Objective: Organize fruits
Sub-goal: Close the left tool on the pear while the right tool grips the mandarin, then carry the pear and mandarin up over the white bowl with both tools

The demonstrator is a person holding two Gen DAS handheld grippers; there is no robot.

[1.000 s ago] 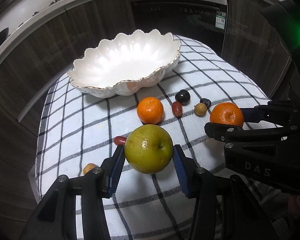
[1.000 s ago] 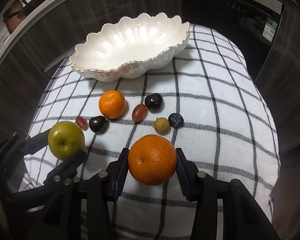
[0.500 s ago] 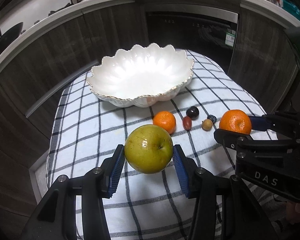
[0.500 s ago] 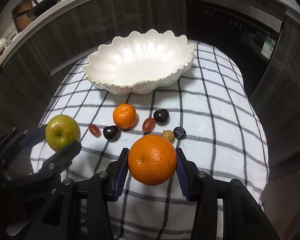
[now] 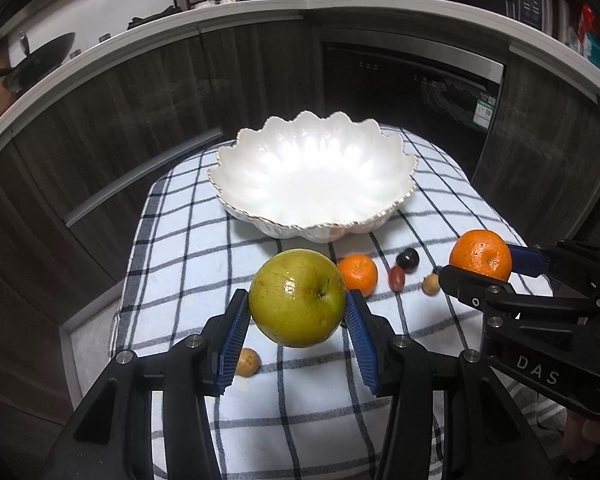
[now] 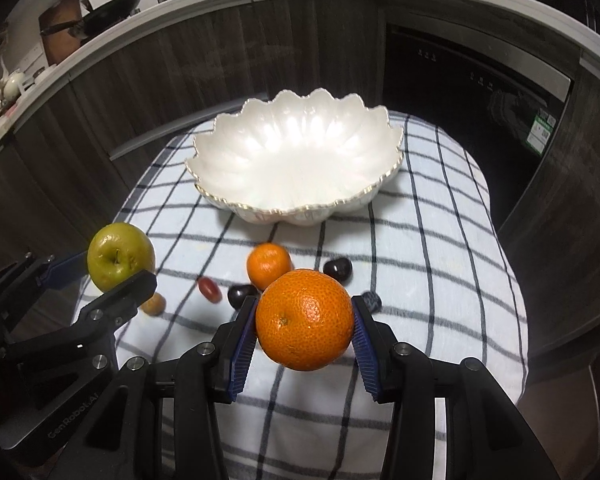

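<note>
Holding fruit clear of the table: left gripper [image 5: 298, 316] clamps a green apple [image 5: 298, 298], right gripper [image 6: 304, 330] an orange [image 6: 305, 319] — both face the empty white bowl [image 6: 296, 160], probably bound for it. Smaller fruits — possibly grapes — lie on the checked cloth [image 6: 440, 240] near its rim.

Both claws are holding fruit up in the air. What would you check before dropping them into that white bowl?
1. Left gripper shut on the green apple: ok.
2. Right gripper shut on the large orange: ok.
3. White bowl holds nothing, so there is room: ok.
4. Both fruits lifted off the checked cloth: ok.
5. Either fruit above the bowl yet: not ok, both hang short of its near rim.
6. Small fruits on the cloth, such as the small orange, lie below the path: cannot tell whether they will be cleared.
</note>
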